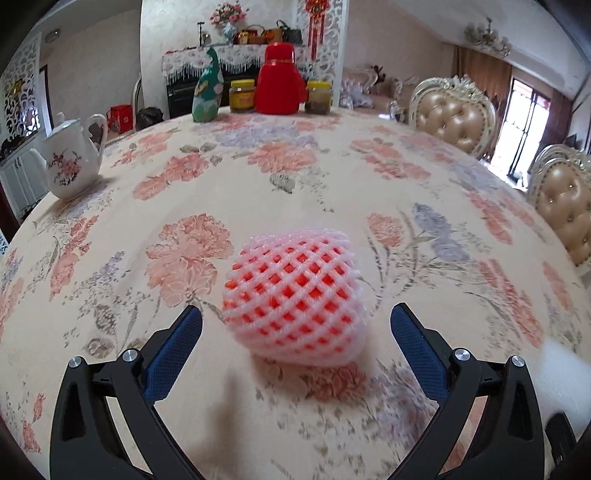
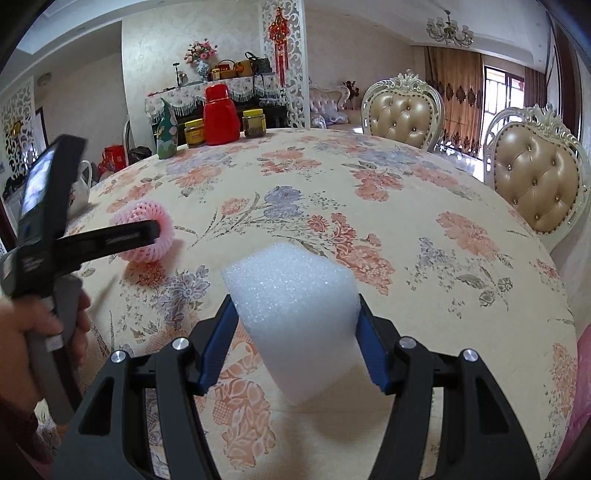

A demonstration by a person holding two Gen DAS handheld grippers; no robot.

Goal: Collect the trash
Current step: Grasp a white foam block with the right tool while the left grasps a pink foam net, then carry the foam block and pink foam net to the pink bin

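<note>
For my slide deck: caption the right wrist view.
Right gripper clamps a white foam block over the floral tablecloth while the left gripper reaches the pink foam fruit net.

Right tongs (image 2: 295,325) clamp white foam block (image 2: 295,314) above floral tablecloth (image 2: 424,229).

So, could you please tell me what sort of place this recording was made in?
Most likely a home dining room. A large table under a floral tablecloth carries a porcelain teapot and a red thermos, tufted dining chairs stand around it, and a chandelier hangs from the ceiling.
</note>
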